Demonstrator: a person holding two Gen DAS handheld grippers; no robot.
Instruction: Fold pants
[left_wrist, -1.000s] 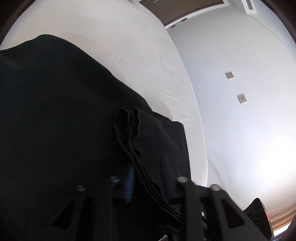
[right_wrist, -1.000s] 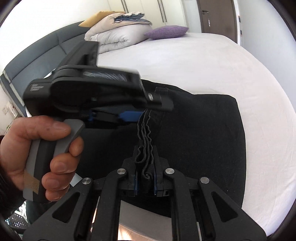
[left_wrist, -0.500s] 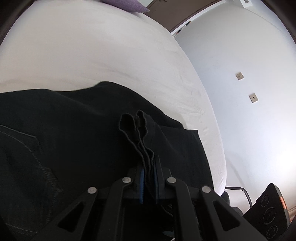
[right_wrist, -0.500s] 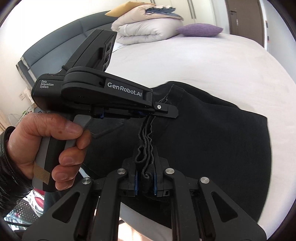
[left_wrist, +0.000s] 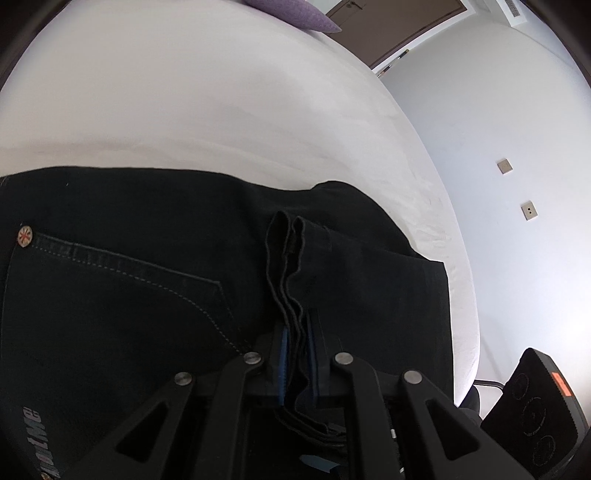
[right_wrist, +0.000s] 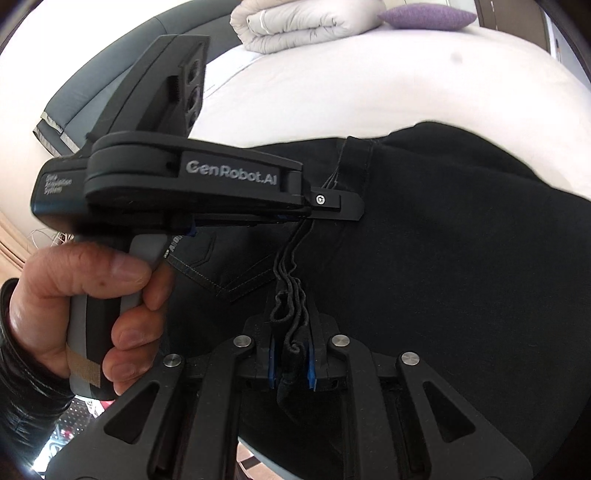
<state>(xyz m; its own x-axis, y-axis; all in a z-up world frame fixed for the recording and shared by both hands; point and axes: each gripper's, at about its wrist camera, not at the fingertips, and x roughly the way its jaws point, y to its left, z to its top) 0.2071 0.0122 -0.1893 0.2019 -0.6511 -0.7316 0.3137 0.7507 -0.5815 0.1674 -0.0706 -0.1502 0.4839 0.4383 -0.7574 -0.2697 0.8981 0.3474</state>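
We see pants (left_wrist: 129, 295) of matt black denim with pale stitching, a smooth white cloth bed (left_wrist: 221, 110) sheet, and our left hand-held gripper (right_wrist: 332, 206) in matt black plastic with shiny metal screws.

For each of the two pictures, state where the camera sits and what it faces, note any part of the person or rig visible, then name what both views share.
Left wrist: sits on the left gripper, facing across the black pants and white bed toward a wall; only its own fingers show.
Right wrist: sits on the right gripper, facing the headboard and folded duvet; the left hand shows, holding the left gripper.
Shared: pants, bed, purple pillow.
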